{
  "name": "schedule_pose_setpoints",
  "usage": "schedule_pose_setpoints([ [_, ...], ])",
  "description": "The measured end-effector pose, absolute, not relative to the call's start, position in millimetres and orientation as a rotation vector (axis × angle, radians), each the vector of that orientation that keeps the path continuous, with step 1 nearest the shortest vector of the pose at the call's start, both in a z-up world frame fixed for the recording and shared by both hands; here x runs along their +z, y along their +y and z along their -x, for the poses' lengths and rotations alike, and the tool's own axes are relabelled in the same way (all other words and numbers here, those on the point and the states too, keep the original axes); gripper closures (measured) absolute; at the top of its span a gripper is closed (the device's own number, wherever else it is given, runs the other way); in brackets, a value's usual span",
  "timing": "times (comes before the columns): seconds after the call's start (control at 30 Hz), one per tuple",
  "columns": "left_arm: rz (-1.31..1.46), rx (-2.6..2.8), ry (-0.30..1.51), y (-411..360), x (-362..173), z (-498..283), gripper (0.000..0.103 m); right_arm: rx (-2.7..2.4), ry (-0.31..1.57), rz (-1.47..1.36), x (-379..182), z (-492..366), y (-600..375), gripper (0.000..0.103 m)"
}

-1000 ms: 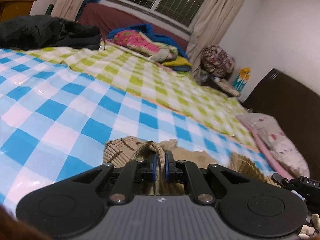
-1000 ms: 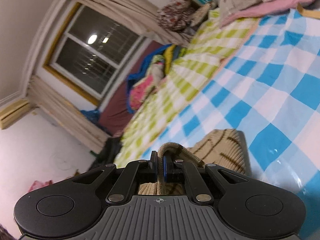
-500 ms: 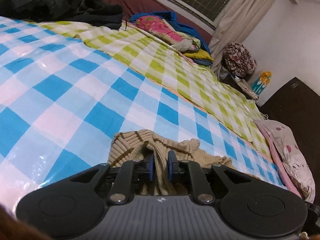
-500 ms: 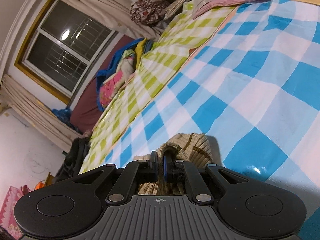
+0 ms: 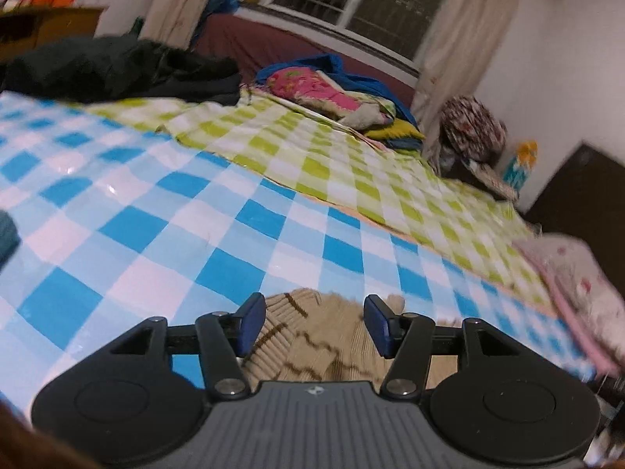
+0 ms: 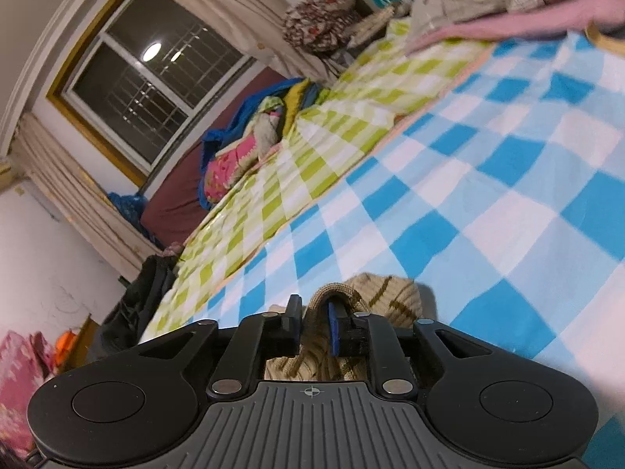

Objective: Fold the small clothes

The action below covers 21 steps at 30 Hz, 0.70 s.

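A beige knit sweater with brown stripes point(image 5: 297, 351) lies crumpled on the blue checked sheet point(image 5: 156, 211), right in front of both grippers. My left gripper point(image 5: 314, 324) is opening; its blue pads stand wide apart over the sweater and touch none of it. In the right wrist view the same sweater point(image 6: 390, 293) bunches under my right gripper point(image 6: 314, 320), whose jaws are also opening. A ribbed fold still sits in the narrow gap and loops over the right finger, and the pads no longer pinch it.
A green checked sheet point(image 5: 332, 156) covers the far half of the bed. Beyond it lie a dark pile of clothes point(image 5: 109, 66) and a pink and blue bundle point(image 5: 320, 90). A pink pillow point(image 5: 578, 273) lies at the right edge. A dark item point(image 5: 6, 234) shows at the left edge.
Both grippers were shut on folds of the sweater. The left one has opened wide and let its fold drop; the right one has begun to part and sunk closer to the sheet.
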State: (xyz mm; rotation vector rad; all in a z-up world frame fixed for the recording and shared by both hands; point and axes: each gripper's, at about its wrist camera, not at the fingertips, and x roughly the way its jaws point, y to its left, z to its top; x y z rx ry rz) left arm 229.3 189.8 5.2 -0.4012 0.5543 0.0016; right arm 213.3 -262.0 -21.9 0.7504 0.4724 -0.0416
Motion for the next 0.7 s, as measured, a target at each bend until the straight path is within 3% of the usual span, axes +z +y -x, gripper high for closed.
schedule_pose_setpoints([
  [0.2, 0.275, 0.004, 0.578, 174.4, -6.5, -223.2, 0.042, -0.075, 0.476, -0.668, -22.1, -207.8, -262.2, 0.078],
  [0.27, 0.255, 0.026, 0.6, 173.2, -13.3, -225.6, 0.042, -0.067, 0.486, -0.688, -25.2, -209.7, -264.8, 0.059],
  [0.3, 0.243, 0.041, 0.612, 172.9, -17.4, -226.9, 0.042, -0.065, 0.485, -0.689, -25.4, -210.4, -264.8, 0.057],
  [0.63, 0.175, 0.103, 0.634, 175.0, -37.5, -212.8, 0.039, -0.111, 0.553, -0.435, -19.3, -229.9, -247.9, 0.057],
  [0.7, 0.18, 0.114, 0.63, 177.9, -38.7, -209.5, 0.039, -0.115, 0.594, -0.393, -26.6, -235.7, -243.4, 0.061],
])
